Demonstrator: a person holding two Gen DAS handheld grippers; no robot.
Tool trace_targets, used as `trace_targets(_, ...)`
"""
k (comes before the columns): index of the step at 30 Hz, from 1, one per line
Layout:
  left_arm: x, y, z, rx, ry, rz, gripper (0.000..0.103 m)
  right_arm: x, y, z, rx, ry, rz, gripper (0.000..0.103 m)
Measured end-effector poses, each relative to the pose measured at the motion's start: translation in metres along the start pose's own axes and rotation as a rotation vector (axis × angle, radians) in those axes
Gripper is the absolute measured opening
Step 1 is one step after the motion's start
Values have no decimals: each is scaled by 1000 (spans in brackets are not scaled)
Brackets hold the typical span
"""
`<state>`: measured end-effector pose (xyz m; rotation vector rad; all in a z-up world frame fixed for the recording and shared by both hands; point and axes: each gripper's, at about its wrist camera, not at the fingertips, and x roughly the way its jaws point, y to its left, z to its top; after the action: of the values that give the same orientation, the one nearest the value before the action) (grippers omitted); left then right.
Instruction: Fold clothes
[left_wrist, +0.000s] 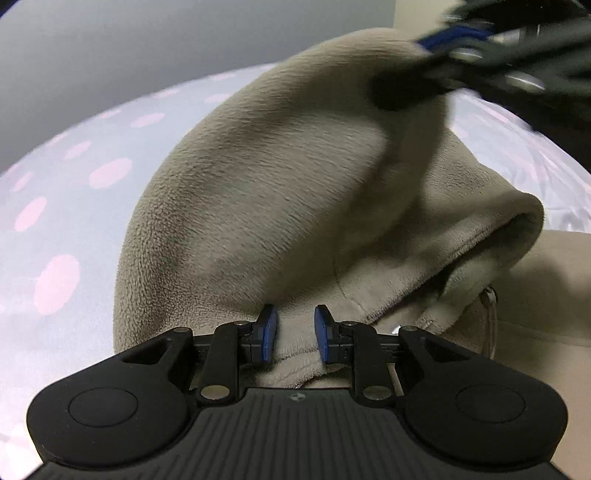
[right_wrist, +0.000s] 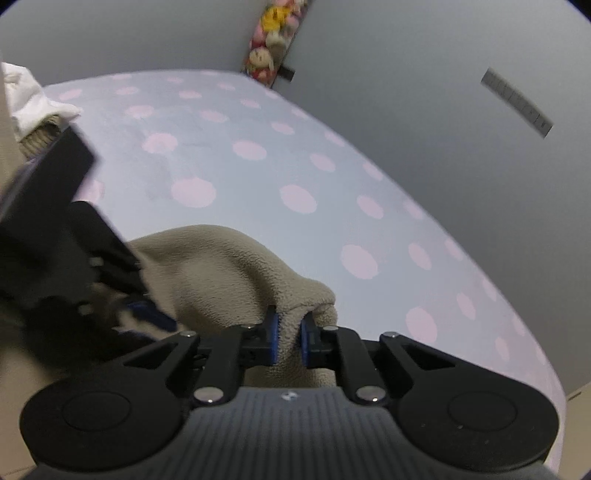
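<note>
Hoodie (left_wrist: 280, 192) in beige fleece sits bunched on a bed (left_wrist: 66, 192) covered with a pale sheet dotted in pink; it is far from folded. As far as these views show, no neat fold has been laid yet: the hood is still a loose, puffed mound, its opening sagging to one side with a drawstring loop hanging beside it, and the rest of the garment runs out of frame toward the person. My judgement is that the work is at an early stage, with the hood being gathered or turned over before the body gets folded.

The left tongs (left_wrist: 294, 334) sit at the base of the hood, near the neck seam, clenched on a ridge of fleece that fills the narrow gap between the blue pads. The right tongs (right_wrist: 290, 338) are clenched on a fold of the hood's edge, lifting it a little off the bed; the fabric bulges out above the pads. In the left view the right tongs appear as a dark blur at the hood's top, so their exact grip point there is hard to read.
</note>
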<state>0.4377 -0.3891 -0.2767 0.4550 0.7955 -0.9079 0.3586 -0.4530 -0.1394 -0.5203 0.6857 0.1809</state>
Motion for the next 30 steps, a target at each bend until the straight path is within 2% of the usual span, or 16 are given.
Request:
trace_targets(3, -26, -6, -11, -23, -89, 26, 21, -26, 25, -15, -34, -50, -69, 12)
trace_targets(6, -62, -8, -33, -50, -126, -6, 21, -47, 51, -32, -56, -99, -141, 12)
trace_targets(10, -106, 0, -72, -99, -112, -9, 21, -70, 97, -59, -146, -169, -243, 12)
trace_targets(15, -149, 20, -126, -251, -86, 26, 21, -93, 162, -94, -203, -173, -287, 12)
trace_targets(19, -163, 28, -143, -333, -81, 54, 21, -104, 204, -118, -217, -143, -296, 13)
trace_targets(24, -176, 18, -164, -424, -91, 21, 21, -110, 241, -137, -219, -88, -256, 12)
trace_targets(26, -172, 12, -152, -455, -98, 3, 22, -105, 248, -144, -216, -45, -238, 13)
trace_targets(28, -160, 4, -146, -492, -112, -12, 28, -97, 248, -149, -184, -9, -210, 14)
trace_targets(30, -162, 8, -152, -529, -125, -17, 32, -89, 246, -153, -150, 25, -186, 19)
